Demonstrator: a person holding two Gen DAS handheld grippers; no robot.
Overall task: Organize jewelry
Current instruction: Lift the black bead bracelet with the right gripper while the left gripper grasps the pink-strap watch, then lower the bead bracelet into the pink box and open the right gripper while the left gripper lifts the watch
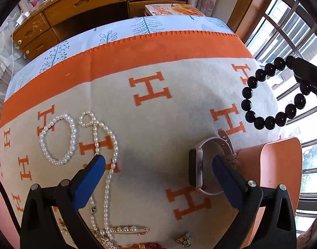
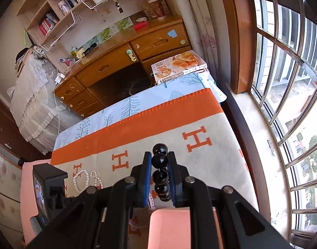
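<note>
A black bead bracelet (image 2: pixel 161 171) is clamped between the blue pads of the right gripper (image 2: pixel 160 166); in the right wrist view the beads are seen stacked in a line between the nearly closed jaws. In the left wrist view the same bracelet (image 1: pixel 273 93) is seen hanging as a full loop from the right gripper (image 1: pixel 301 76), lifted clear of the blanket (image 1: pixel 121 112) near the window side.

The left gripper (image 1: pixel 158 162) is held wide open above the blanket, pointed steeply down, with nothing between its pads. A watch (image 1: pixel 208 166) is stood on its edge just beside the right-hand finger (image 1: pixel 227 178), its strap looped behind the case; whether the pad touches the strap cannot be told. A pink box (image 1: pixel 281 166) is seen just to the right of the watch.

On the left of the blanket a pearl bracelet (image 1: pixel 59 139) is laid flat as a ring, and a long pearl necklace (image 1: pixel 106 161) is trailed beside it, passing under the left-hand finger (image 1: pixel 90 178). A pearl pin (image 1: pixel 129 229) is laid near the lower end of the necklace, and a small metal piece (image 1: pixel 184 241) lies further right at the bottom edge. More jewelry at the bottom edge is too cut off to be named.

A wooden desk (image 2: pixel 121 62) is seen beyond the bed, and a book (image 2: pixel 179 65) is laid at the bed's far corner.
</note>
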